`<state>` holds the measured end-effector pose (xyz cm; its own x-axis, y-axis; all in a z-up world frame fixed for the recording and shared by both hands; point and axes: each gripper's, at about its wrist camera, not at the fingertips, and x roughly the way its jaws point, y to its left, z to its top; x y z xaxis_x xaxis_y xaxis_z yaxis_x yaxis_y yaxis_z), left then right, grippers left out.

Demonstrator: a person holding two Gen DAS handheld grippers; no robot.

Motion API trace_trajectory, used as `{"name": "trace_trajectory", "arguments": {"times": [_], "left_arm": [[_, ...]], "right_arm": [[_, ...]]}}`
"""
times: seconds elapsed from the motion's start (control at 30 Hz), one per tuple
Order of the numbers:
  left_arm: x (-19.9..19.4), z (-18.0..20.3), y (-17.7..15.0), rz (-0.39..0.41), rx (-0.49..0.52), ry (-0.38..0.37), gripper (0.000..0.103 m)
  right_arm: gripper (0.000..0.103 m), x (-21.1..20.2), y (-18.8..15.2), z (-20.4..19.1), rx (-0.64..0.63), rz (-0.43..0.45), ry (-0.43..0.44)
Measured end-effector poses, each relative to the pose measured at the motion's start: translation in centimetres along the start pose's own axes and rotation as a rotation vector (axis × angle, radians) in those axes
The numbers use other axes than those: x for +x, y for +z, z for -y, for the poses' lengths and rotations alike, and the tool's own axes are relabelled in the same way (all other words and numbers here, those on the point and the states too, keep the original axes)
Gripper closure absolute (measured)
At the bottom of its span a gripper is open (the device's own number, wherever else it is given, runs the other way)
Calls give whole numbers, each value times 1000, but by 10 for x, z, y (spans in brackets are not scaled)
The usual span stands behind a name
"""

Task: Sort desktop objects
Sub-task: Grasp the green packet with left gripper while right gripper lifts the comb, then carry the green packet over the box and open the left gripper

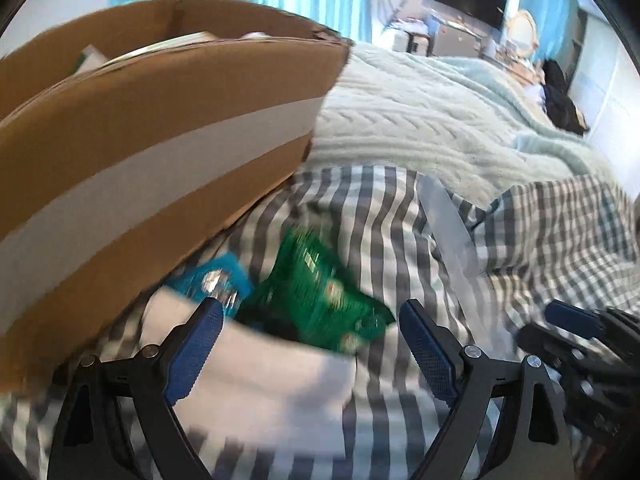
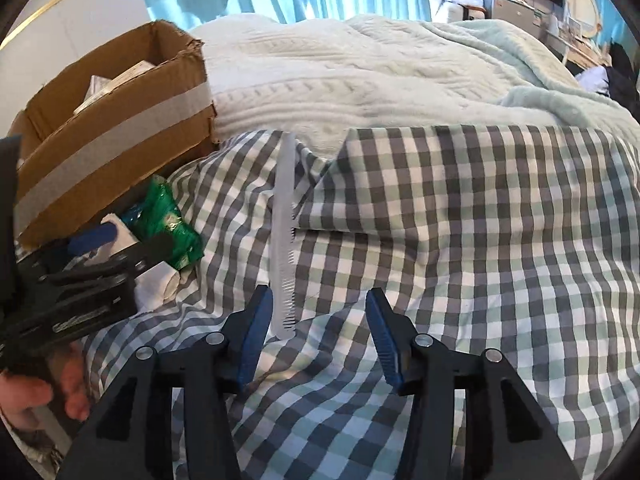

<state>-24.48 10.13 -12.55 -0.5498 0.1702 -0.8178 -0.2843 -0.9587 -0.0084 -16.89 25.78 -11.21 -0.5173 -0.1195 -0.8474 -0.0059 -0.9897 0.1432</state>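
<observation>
The bed, spread with a grey, green and white checked cloth and a pale cable-knit blanket beyond it, carries everything here; no worktop shows. Up and to the left of the right claw stands the brown cardboard box with a broad white tape band, open at the top, with what look like white cartons or papers inside; their exact kind is too blurred to tell. From the left claw the same box rises close ahead on the left.

Between the left claw's widely spread jaws, and not pressed by either pad, lies a white folded cloth or paper; just ahead of it sit a crinkly green foil packet and a small blue-and-silver packet, both against the foot of the box.

The right claw is partly spread and empty. A long, thin, translucent white plastic comb lies on the checked cloth, its toothed end just inside that claw's left pad and its stem running away toward the blanket.

The step in hand appears to be the left claw's pick among the packets. To do it well, settle on one packet, bring the pads down on its two flat sides and close gently, since foil slips and crumples. Lift clear of the box wall before carrying it over the rim.
</observation>
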Motion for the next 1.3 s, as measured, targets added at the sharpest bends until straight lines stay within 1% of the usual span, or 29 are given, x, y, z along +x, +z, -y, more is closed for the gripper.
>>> {"name": "trace_trajectory", "arguments": {"times": [0.07,0.1,0.17,0.2,0.23,0.27,0.33,0.37,0.4,0.47,0.5,0.53,0.57,0.7,0.73,0.77,0.8,0.83,0.93,1.2,1.3], "left_arm": [[13,2,7,-25,35,12,11],[23,0,10,-58,40,15,11],[33,-7,10,-109,9,-32,12],[32,-12,9,-100,-16,-57,19],[28,-16,8,-74,-30,-81,25],[25,-17,7,-70,-30,-100,36],[19,-17,6,-61,-15,-97,47],[16,-17,5,-51,-14,-97,56],[11,-20,4,-40,-26,-102,60],[7,-23,3,-48,-34,-122,61],[6,-25,2,-47,-35,-126,61],[5,-26,1,-43,-35,-125,61],[4,-25,0,-41,-33,-125,61],[1,-27,-1,-20,-47,-142,64],[0,-27,-2,-14,-50,-148,64],[-1,-27,-2,-8,-52,-156,65],[-3,-29,-3,0,-55,-169,65],[-5,-30,-4,9,-59,-178,65],[-13,-36,-7,37,-70,-205,66],[-39,-36,-13,92,-100,-262,66],[-51,-31,-15,108,-87,-269,66]], "right_arm": [[55,0,1,-2,-1,-3,-2],[55,0,1,-2,-3,-4,-3],[54,1,2,-4,-7,-6,-7],[54,2,2,-4,-7,-8,-9],[54,3,2,-4,-8,-11,-11],[54,4,2,-5,-10,-14,-12],[54,6,3,-7,-16,-23,-21],[54,7,3,-8,-19,-24,-23],[54,7,3,-10,-25,-22,-25],[52,8,4,-14,-37,-26,-20],[49,10,5,-16,-45,-33,-19],[41,13,6,-18,-51,-39,-24],[39,16,7,-21,-62,-45,-32],[39,36,18,-35,-114,-75,-48],[52,42,21,-37,-121,-86,-53],[89,51,23,-38,-121,-104,-63],[100,56,23,-39,-120,-122,-70],[99,60,21,-39,-125,-129,-81],[100,49,12,-41,-130,-85,-87],[100,6,-1,-23,-5,25,-15],[100,-6,-5,-19,24,50,12]]}}
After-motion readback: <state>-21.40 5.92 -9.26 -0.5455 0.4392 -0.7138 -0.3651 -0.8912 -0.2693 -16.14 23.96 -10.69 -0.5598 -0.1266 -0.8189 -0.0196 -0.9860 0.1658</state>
